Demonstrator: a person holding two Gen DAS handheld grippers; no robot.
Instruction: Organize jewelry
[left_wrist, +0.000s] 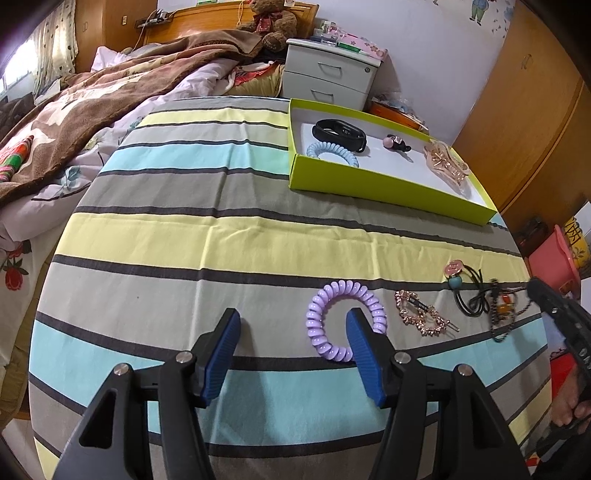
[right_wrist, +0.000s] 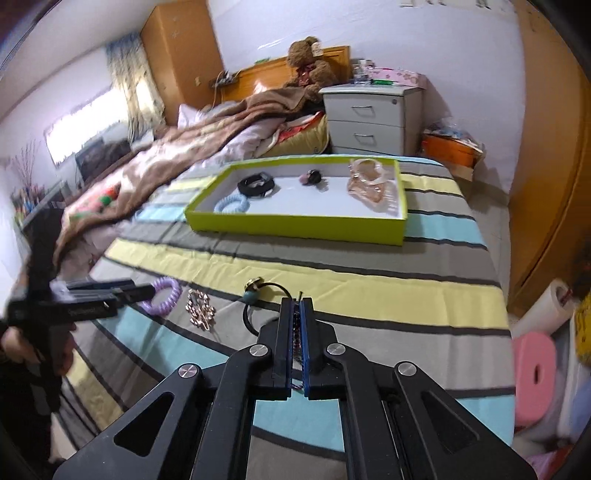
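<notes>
**Right tongs clamped on the beaded strand, left tongs parted at the purple coil**

We see our right gripper with its jaws pressed together on a dark beaded bracelet. Just ahead of its tips lies a black hair tie with charms; well beyond stands the green box, holding a black band, a blue coil and a pink claw clip. Our left gripper stands partly open, gripping nothing, one finger inside the purple coil tie. To that tie's right lies a gold hairpin.
</notes>
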